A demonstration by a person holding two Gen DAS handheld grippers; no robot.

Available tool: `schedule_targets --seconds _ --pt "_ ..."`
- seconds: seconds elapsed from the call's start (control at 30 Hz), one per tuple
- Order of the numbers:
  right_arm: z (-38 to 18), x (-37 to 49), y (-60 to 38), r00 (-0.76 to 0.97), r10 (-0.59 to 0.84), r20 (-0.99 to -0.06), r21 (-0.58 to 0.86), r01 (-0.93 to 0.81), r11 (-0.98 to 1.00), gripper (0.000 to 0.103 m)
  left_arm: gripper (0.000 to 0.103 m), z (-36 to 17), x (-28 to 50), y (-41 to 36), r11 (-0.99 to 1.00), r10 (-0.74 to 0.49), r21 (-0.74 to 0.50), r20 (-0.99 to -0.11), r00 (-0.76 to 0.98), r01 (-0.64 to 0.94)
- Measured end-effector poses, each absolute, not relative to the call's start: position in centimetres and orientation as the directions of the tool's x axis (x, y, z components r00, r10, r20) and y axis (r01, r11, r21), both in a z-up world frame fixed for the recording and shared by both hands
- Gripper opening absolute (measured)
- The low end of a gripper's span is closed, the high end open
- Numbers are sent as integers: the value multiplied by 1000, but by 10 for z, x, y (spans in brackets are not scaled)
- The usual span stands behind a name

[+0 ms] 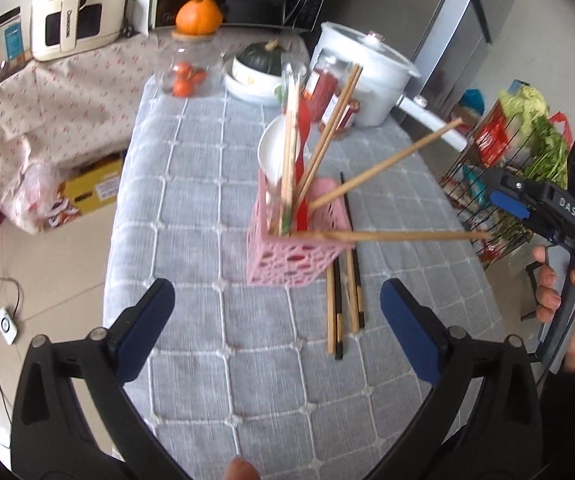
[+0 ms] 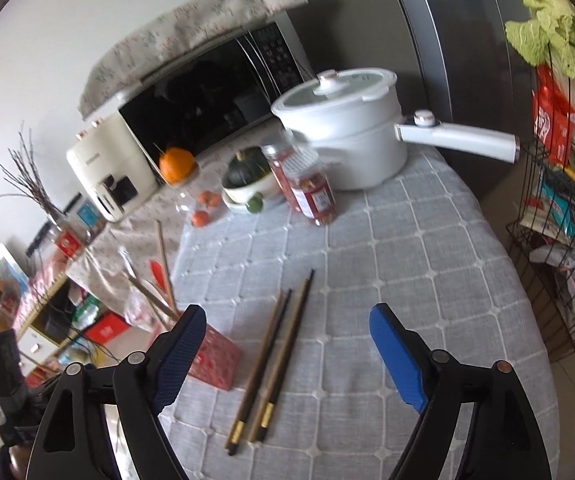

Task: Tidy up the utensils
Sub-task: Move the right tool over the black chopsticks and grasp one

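A pink lattice utensil basket [image 1: 292, 254] stands on the grey quilted table [image 1: 207, 208]. It holds several wooden chopsticks [image 1: 329, 136], a white spoon [image 1: 274, 152] and a red utensil [image 1: 302, 184]. Several chopsticks [image 1: 345, 300] lie flat on the cloth right of the basket; they also show in the right wrist view [image 2: 273, 356]. My left gripper [image 1: 277, 320] is open and empty, in front of the basket. My right gripper [image 2: 287, 352] is open and empty above the loose chopsticks. The basket shows at its left finger [image 2: 217, 360].
A white pot [image 2: 351, 140] with a long handle, a red-labelled jar [image 2: 307, 184], a bowl with a green squash [image 2: 243, 184] and a glass jar topped with an orange [image 1: 195, 52] stand at the table's far end. A wire rack [image 2: 559, 240] stands off the right edge.
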State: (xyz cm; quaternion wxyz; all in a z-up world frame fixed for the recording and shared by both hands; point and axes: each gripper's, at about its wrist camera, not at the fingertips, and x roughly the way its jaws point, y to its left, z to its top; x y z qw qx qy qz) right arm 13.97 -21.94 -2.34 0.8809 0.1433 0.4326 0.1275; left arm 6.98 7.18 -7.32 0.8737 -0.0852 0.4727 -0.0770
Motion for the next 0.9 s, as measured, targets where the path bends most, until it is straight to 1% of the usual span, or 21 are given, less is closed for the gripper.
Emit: schedule_targets --seconds 0.2,0.37,0.47,0.7,0.8,0.9 --pt "-71 160 -207 486 280 -828 287 -63 956 86 102 -87 63 71 987 -131 -163 -830 542 -11" --pt "-111 171 -192 394 260 -882 246 -88 965 86 102 -99 69 66 997 -66 -80 -859 507 -6" --pt "-130 177 -187 346 284 -894 267 -97 959 86 102 -106 73 65 999 -34 -50 -872 488 -20" --pt "-160 192 -180 310 344 -886 348 -43 936 86 102 -116 77 52 999 -40 -32 -894 446 25" --pt "-165 200 -174 345 290 -893 294 -41 955 85 102 -119 77 48 998 -49 -31 -895 444 49" --pt "-172 205 -173 368 244 -897 252 -29 967 79 102 -122 78 46 997 -40 -12 -907 419 71"
